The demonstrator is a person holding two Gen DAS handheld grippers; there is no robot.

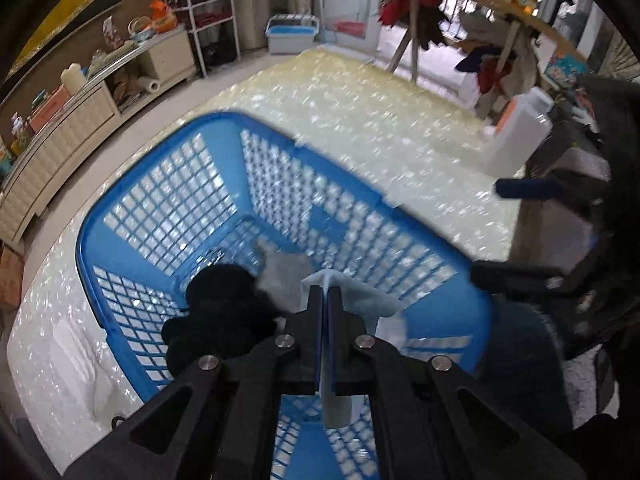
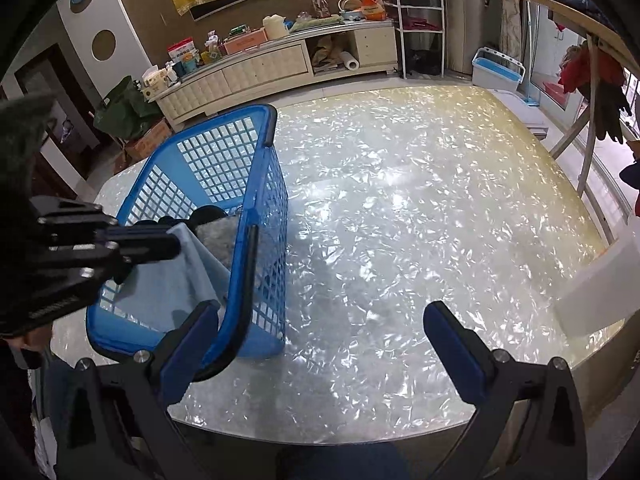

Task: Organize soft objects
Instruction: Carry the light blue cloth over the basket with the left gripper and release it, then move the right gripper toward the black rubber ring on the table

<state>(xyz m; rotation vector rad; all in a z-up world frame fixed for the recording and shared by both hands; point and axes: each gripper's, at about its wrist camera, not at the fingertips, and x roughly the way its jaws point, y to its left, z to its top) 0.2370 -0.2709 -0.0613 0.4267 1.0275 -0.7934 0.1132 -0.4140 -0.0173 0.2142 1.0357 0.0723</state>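
Pale blue cloth clamped over a blue plastic lattice basket

A pale blue soft cloth [image 1: 362, 294] is pinched between the closed jaws of the left gripper [image 1: 325, 292] above the blue plastic lattice basket [image 1: 132, 184], where a black fuzzy garment [image 1: 220, 308] and a grey cloth [image 1: 286, 270] lie. The right gripper [image 2: 320, 320] is held wide and empty over the pearly table [image 2: 400, 220].
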